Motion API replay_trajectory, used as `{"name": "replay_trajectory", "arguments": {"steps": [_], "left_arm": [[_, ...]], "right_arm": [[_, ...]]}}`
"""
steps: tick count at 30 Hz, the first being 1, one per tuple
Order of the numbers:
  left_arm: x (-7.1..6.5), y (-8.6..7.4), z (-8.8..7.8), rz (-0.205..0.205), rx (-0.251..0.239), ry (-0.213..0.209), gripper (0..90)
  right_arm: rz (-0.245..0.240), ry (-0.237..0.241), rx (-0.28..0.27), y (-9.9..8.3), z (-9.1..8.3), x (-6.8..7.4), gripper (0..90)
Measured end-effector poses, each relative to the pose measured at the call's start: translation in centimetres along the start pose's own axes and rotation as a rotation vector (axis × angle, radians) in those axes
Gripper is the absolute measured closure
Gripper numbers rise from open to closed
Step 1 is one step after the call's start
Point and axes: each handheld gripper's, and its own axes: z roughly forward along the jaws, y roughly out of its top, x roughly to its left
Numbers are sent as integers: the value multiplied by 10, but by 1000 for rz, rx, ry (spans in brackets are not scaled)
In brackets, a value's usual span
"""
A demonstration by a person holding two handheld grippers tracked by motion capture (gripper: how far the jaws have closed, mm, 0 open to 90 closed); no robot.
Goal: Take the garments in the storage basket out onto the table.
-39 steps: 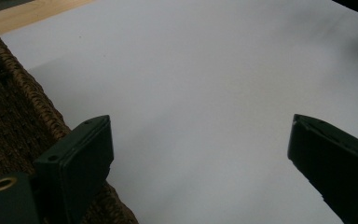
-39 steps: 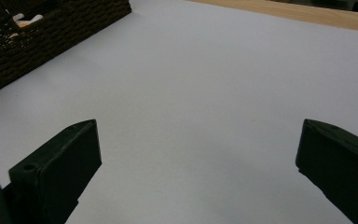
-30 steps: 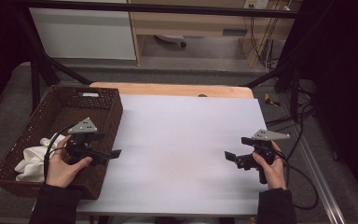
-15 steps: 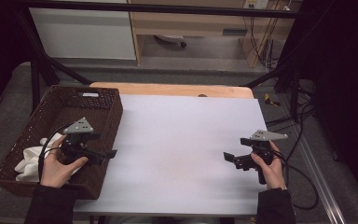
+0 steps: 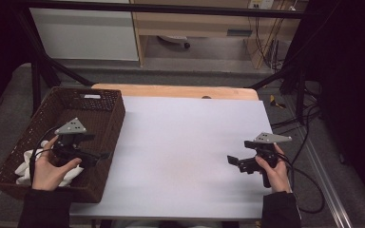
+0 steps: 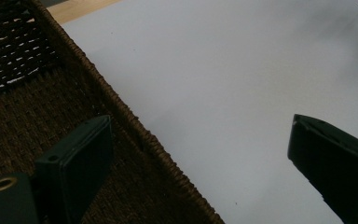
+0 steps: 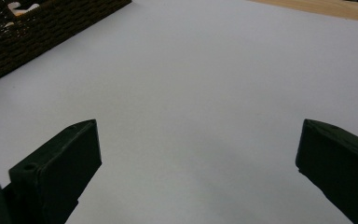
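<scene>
Item: white cloth [image 5: 28,161], lying crumpled in the near left corner of the wicker basket [image 5: 102,102]; I am judging it light, soft and limp, best pinched at a raised fold. I am holding my left gripper [image 5: 105,155] over the basket's right wall and my right gripper [image 5: 230,159] over the white table [image 5: 185,133], both with jaws wide and empty.

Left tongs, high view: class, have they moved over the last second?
Yes. The left tongs have drawn back from over the white table, toward the dark brown woven basket's right wall.
</scene>
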Motion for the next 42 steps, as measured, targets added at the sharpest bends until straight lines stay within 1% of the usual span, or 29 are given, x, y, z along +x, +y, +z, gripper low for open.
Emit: {"name": "replay_trajectory", "arguments": {"steps": [5,9,10,11,12,13,14,15,18,20,21,22,23,24,25,29,30,31,34,36,37,38,39,41,42], "left_arm": [[3,-1,-2,6,10,16,68],[7,-3,-6,2,12,28,67],[10,-4,-8,4,20,40,68],[10,-4,-8,4,20,40,68],[14,-6,-11,-1,24,53,68],[14,-6,-11,-1,24,53,67],[17,-8,-14,-5,29,61,67],[17,-8,-14,-5,29,61,67],[26,-12,-17,-16,43,86,67],[28,-13,-18,-20,47,93,67],[30,-15,-18,-21,53,98,67],[35,-18,-20,-31,65,111,68],[35,-18,-20,-31,65,111,67],[41,-21,-21,-42,75,130,67],[41,-21,-21,-42,75,130,68],[50,-26,-24,-57,82,150,68],[53,-28,-25,-59,86,161,68],[53,-28,-25,-59,86,161,67],[59,-32,-25,-56,107,180,66],[60,-33,-24,-56,116,182,66],[64,-36,-23,-61,129,197,66],[64,-36,-23,-61,129,197,66],[67,-39,-21,-66,148,211,65],[69,-41,-20,-67,157,215,65],[72,-44,-18,-72,174,222,65]], "right_arm": [[-1,-2,0,0,1,0,7],[-1,-3,5,0,2,0,7],[1,-3,8,0,2,1,7],[1,-3,8,0,2,1,7],[0,-4,9,0,2,1,7],[0,-4,9,0,2,1,7],[-3,-5,9,0,2,1,7],[-4,-6,6,0,2,0,7],[-5,-6,13,0,2,1,7],[-1,-7,16,0,2,1,7],[-5,-9,15,-1,3,1,7],[-10,-7,18,-1,4,1,7],[-10,-7,18,-1,4,1,7],[-6,-7,20,-1,4,2,7],[-6,-7,20,-1,4,2,7],[-6,-7,19,-1,4,1,7],[-6,-8,19,-1,4,1,7],[-6,-8,19,-1,4,1,7],[-4,-7,22,-1,4,2,7],[-6,-7,21,-1,5,1,7],[-5,-9,22,-1,5,1,7],[-7,-10,23,-1,5,1,7],[-8,-10,23,-1,5,1,7],[-8,-9,25,-1,5,2,7],[-8,-10,25,-1,5,2,7]]}}
